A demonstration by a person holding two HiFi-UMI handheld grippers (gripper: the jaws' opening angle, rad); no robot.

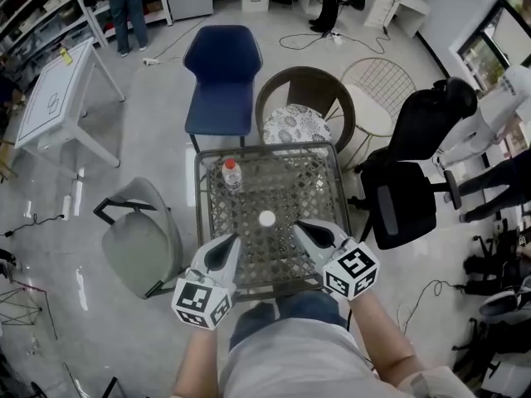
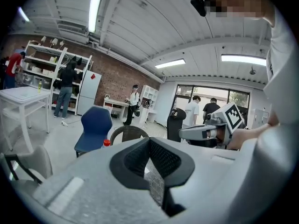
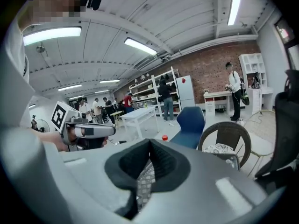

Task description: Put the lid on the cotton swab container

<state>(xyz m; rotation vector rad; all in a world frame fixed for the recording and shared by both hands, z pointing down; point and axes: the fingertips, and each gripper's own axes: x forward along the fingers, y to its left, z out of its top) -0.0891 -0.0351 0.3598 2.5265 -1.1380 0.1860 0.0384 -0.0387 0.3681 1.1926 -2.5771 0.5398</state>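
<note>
A small white round thing (image 1: 266,219), the swab container or its lid, I cannot tell which, sits in the middle of the glass-topped wicker table (image 1: 319,172). My left gripper (image 1: 233,240) hovers at the table's near left, jaws shut and empty. At the near right my right gripper (image 1: 299,225) is likewise shut and holds nothing. The white thing lies between the two tips, a little beyond them. Each gripper view looks level over the table, with shut jaws (image 2: 150,141) (image 3: 149,143) and the other gripper (image 2: 208,132) (image 3: 86,130) alongside. The white thing is hidden in both.
A clear bottle with a red cap (image 1: 232,173) stands at the table's far left. A blue chair (image 1: 222,73) and a wicker chair (image 1: 305,106) stand behind the table, a grey chair (image 1: 141,243) at its left and black office chairs (image 1: 406,197) at its right. People stand far off.
</note>
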